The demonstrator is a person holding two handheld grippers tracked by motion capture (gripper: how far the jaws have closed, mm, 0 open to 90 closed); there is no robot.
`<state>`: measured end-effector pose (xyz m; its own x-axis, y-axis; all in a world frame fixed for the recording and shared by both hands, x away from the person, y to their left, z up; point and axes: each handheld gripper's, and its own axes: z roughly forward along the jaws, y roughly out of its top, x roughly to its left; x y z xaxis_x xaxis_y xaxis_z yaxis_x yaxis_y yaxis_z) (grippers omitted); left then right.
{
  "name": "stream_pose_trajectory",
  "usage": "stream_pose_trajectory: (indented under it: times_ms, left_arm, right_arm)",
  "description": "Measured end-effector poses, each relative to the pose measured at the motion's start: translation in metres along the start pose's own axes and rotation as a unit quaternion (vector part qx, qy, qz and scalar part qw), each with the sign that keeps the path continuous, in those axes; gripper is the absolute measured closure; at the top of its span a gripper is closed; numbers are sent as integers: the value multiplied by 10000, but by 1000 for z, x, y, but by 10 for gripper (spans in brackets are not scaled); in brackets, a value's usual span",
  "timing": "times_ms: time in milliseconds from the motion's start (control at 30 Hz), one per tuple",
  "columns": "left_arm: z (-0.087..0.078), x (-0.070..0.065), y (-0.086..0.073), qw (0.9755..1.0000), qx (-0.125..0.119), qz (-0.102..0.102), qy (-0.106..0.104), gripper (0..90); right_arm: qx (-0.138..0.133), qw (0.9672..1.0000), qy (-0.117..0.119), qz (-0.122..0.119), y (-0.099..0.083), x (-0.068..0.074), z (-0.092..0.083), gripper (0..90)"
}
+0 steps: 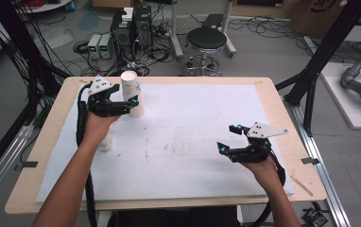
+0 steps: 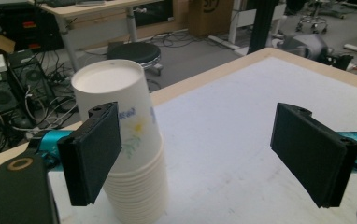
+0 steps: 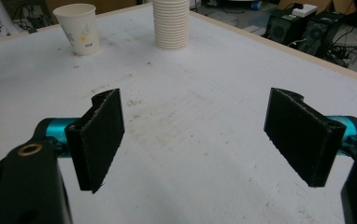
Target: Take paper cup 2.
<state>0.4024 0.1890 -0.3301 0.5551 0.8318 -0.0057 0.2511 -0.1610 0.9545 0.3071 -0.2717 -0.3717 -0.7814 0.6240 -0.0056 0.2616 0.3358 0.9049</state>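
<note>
Forearms come in from the bottom edge of the high view, nearest the camera, each hand carrying a gripper over the table [image 1: 273,90], a wooden top with a white mat [image 1: 193,137] covering most of it (the mat is scuffed and stained near its middle).

On the far left part of the mat stands a stack of paper cups [image 1: 132,93], upside down, the flat bottom of the uppermost cup facing up and a small flower print on its side. Nearer the person, partly behind the left wrist, a single paper cup [image 1: 106,141] stands upright; the right gripper view shows it open end up, with the same flower print, well apart from the stack.

The left gripper [image 1: 133,101] is level with the stack, just beside it. Its jaws stand wide apart, and in the left gripper view the stack sits behind one jaw rather than between the two; whether that jaw touches it I cannot tell.

The right gripper [image 1: 229,138] hovers over the right part of the mat, jaws spread wide, holding nothing.
</note>
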Motion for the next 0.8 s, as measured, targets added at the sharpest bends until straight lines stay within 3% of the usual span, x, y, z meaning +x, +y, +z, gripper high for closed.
stream_pose_trajectory:
  times_ms: [300,333,700,800]
  left_arm:
    - [30,26,13,9991,270,-246,218,164]
    - [33,29,14,9989,302,-322,157,164]
    - [62,44,12,9965,594,-426,399,171]
    - [66,46,12,9971,561,-396,324,203]
  right_arm:
    - [21,10000,16,11,0,0,1,206]
    - [25,10000,20,14,0,1,1,206]
    - [34,10000,-17,59,-2,-2,-1,206]
    - [16,10000,-17,49,-2,-2,-2,206]
